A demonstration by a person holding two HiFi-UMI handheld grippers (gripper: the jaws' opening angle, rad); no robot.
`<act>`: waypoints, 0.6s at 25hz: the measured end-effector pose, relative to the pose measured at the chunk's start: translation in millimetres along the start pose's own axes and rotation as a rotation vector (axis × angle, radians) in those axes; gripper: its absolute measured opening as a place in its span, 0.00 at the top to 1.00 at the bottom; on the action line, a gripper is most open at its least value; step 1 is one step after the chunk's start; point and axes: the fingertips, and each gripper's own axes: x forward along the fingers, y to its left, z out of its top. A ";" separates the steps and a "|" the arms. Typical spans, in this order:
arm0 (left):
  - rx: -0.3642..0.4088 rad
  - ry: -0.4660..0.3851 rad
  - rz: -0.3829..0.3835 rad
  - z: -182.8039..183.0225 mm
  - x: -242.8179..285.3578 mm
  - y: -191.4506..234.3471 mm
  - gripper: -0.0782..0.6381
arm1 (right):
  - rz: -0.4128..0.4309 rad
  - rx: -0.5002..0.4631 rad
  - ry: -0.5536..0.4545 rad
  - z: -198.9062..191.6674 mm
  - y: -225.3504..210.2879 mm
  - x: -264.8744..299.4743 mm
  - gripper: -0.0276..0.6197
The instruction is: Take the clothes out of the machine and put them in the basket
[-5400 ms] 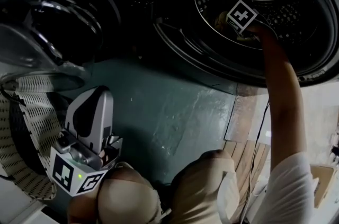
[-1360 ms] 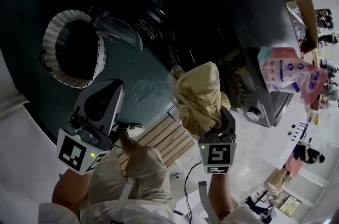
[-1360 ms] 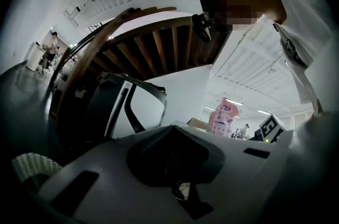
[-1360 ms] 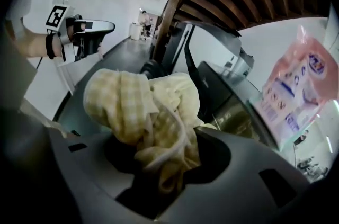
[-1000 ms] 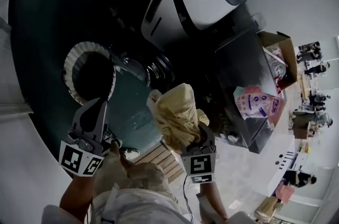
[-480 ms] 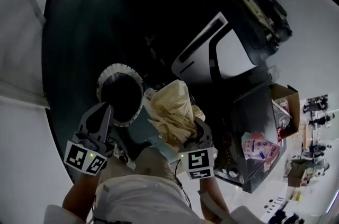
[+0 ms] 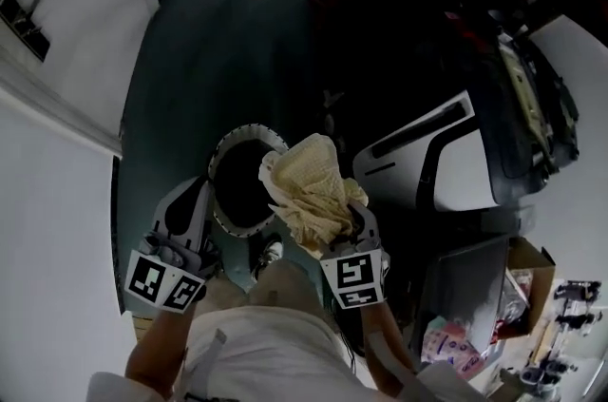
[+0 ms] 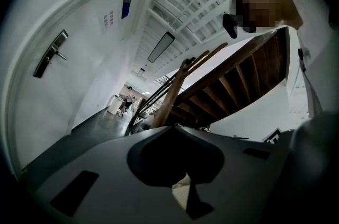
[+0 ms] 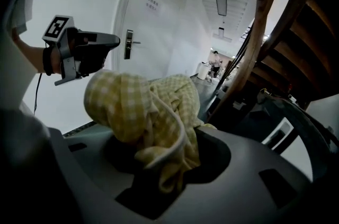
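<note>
A yellow checked cloth (image 7: 309,186) (image 9: 143,106) is bunched up in my right gripper (image 7: 344,224) (image 9: 164,154), which is shut on it. In the head view the cloth overlaps the right rim of the white-rimmed basket (image 7: 249,133), whose inside is dark. My left gripper (image 7: 195,191) (image 8: 172,128) sits at the basket's left side with its jaws together and nothing in them. It also shows at the left of the right gripper view, left gripper (image 9: 112,41). The machine's white front (image 7: 456,162) lies to the right; its drum is hidden.
The basket stands on a dark green floor (image 7: 209,39). A white wall (image 7: 57,124) runs along the left, with a white door (image 9: 153,32). A cardboard box (image 7: 527,281) and a pink pack (image 7: 446,338) are at the lower right. A wooden staircase (image 8: 222,85) rises ahead.
The right gripper has pulled the yellow cloth out of the drum and carried it left to the basket's rim. The left gripper has moved with it to the basket's left side.
</note>
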 end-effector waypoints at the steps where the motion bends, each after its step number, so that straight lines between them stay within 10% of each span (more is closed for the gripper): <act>1: 0.005 -0.006 0.016 1.2 1.9 -0.6 0.87 | 0.017 -0.006 -0.001 -0.2 -3.4 6.5 0.66; 15: -0.009 0.047 0.196 -85.4 -4.5 89.7 0.87 | 0.216 0.000 0.060 -57.6 51.4 186.5 0.65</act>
